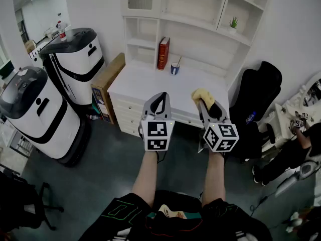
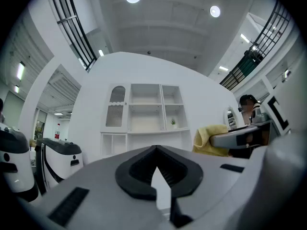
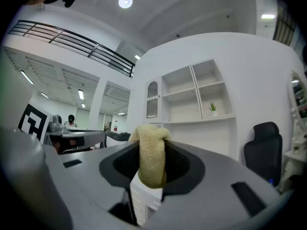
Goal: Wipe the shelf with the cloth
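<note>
**Yellow cloth held short of the white shelf unit**

The right hand-held gripper is clamped on a soft yellow terry cloth. The cloth is pinched between the jaw tips and bulges above and below them. It hangs in the air in front of the tall white open-compartment shelf unit, over the front edge of the white desk under that unit. It touches neither.

The left hand-held gripper is also in front of the shelf unit, level with the right one and just beside it. Its jaws are closed tip to tip with nothing between them.

A red upright book leans in the shelf unit's lowest bay. A small blue cup stands just beside it on the desk. A little green potted plant sits on a ledge at the unit's right side. A black office chair stands to the right of the shelf unit.
</note>
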`<state>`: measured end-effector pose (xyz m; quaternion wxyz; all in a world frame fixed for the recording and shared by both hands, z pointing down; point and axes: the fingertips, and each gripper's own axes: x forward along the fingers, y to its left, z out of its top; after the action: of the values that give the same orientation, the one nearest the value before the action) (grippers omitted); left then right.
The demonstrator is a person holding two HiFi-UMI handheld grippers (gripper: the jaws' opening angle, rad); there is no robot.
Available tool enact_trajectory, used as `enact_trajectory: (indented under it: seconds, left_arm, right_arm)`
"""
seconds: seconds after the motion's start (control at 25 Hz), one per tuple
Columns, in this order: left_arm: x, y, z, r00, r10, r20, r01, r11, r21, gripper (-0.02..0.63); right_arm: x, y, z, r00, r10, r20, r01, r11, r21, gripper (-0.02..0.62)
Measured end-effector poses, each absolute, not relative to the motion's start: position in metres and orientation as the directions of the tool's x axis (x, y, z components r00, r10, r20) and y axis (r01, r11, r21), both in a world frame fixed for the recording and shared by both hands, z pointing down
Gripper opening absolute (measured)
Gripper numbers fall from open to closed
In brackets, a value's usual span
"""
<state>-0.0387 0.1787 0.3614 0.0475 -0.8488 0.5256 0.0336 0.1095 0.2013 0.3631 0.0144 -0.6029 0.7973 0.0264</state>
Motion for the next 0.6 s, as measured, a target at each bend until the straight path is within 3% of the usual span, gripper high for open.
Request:
enact_trajectory:
  seconds: [0.2,0.6]
  left_arm:
    - [-0.044,0.174,0.364,0.449,-0.887,-0.103,-0.893,-0.448,-0.035,-0.002]
    - [-0.031,0.164,0.379,0.468,-0.88,-0.086,-0.883,-0.47,0.009,-0.002]
  right_arm:
    - [0.106,0.198,0.359,-0.256,-0.964,-0.077,-0.967,0.256,0.009,0.127]
    - [0.127,0.194,0.385,-0.199,-0.98,-0.004,-0.98,0.199,0.003,0.127]
